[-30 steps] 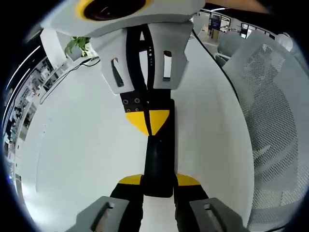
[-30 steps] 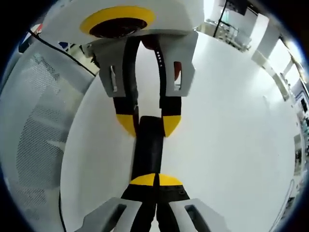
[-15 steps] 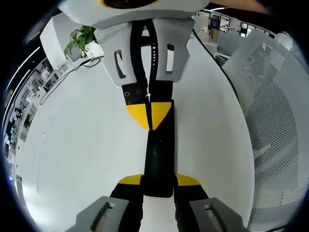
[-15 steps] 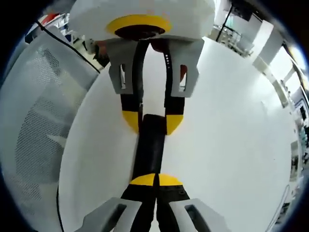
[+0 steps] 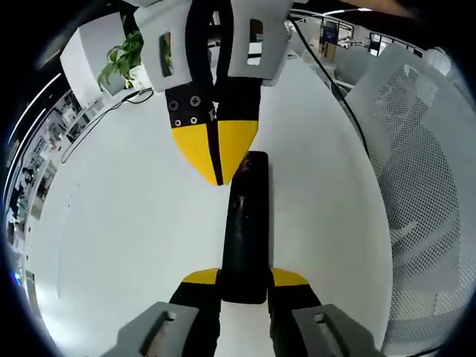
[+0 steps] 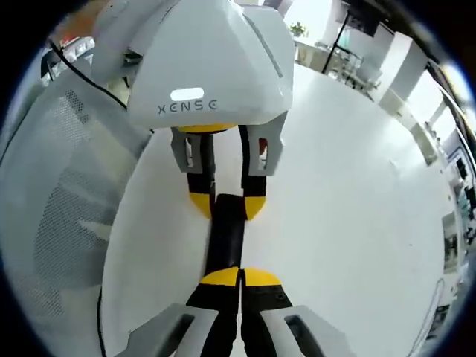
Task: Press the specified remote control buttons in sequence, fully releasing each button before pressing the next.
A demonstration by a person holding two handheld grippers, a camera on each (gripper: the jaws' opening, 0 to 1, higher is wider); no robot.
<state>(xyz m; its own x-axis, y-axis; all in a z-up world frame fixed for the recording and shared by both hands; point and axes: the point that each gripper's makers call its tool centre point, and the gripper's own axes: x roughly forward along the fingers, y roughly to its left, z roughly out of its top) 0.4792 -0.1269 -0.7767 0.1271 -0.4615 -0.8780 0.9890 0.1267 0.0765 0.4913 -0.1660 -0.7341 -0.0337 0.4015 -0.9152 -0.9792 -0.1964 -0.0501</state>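
A black remote control (image 5: 245,216) lies lengthwise on the white table (image 5: 119,223). My left gripper (image 5: 244,277) is shut on its near end, one yellow tip on each side. My right gripper (image 5: 216,160) comes in from the top, shut, with its yellow tips together over the remote's far end. In the right gripper view, the right gripper (image 6: 240,277) is shut over the remote (image 6: 225,238). The left gripper (image 6: 225,204) clamps the remote's other end. Whether the right tips touch the remote is unclear.
A white mesh chair (image 5: 424,208) stands at the table's edge, and the same chair (image 6: 52,193) is in the right gripper view. A potted plant (image 5: 123,63) and a black cable (image 5: 104,111) sit at the far side of the table.
The right gripper, still shut, has drawn back from the remote's far end. Its tips look larger in the left gripper view. The left gripper and remote have not moved.
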